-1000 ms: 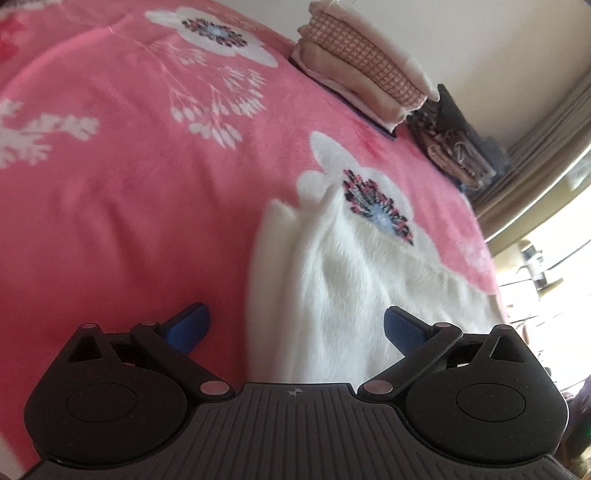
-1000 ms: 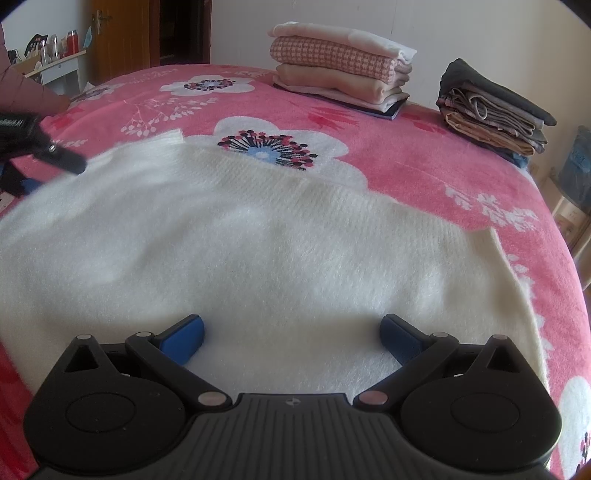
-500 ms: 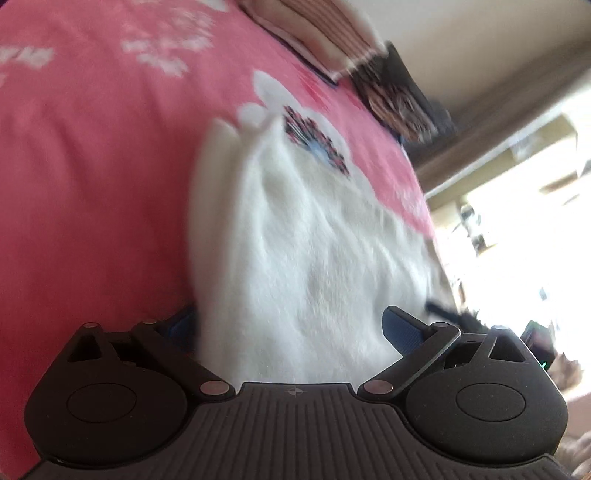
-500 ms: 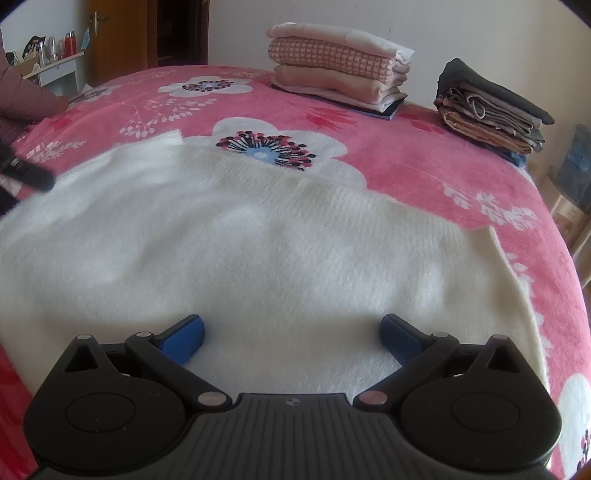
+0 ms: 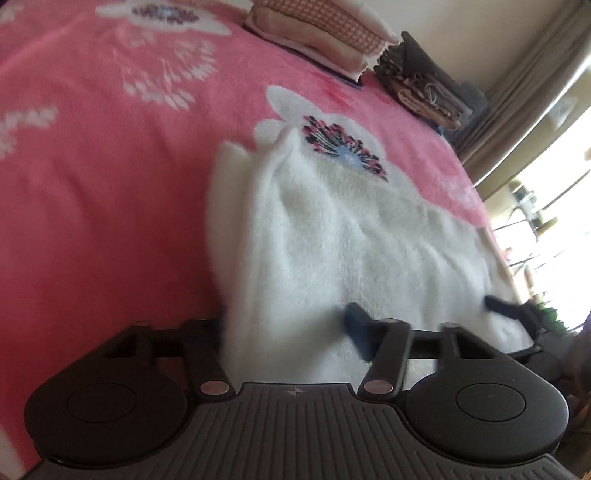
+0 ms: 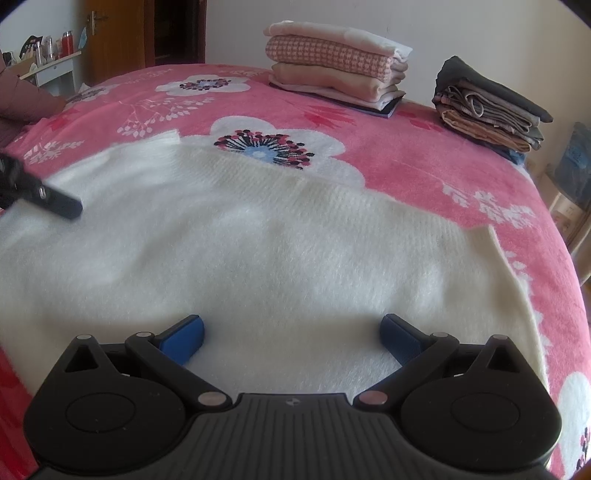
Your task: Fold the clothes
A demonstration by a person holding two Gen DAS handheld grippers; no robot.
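Observation:
A fluffy white sweater (image 5: 332,240) (image 6: 258,240) lies spread flat on a pink flowered blanket (image 5: 92,184) (image 6: 406,158). My left gripper (image 5: 286,328) is at the sweater's left edge. Its jaws are closing with that edge between them, and the fabric hides the left finger. The right finger's blue pad (image 5: 356,326) lies on top of the cloth. In the right wrist view the left gripper's fingertip (image 6: 55,199) shows at the far left over the sweater. My right gripper (image 6: 291,336) stands open over the sweater's near hem, holding nothing.
Two stacks of folded clothes sit at the bed's far side: a pink and checked stack (image 6: 332,74) (image 5: 317,33) and a grey-brown stack (image 6: 487,107) (image 5: 424,85). A person's dark red sleeve (image 6: 22,107) is at the left. The bed's edge drops off at right.
The left gripper has shifted onto the sweater's left edge, rolled a little, and its jaws have narrowed from wide open around the fabric. The right gripper has not moved.

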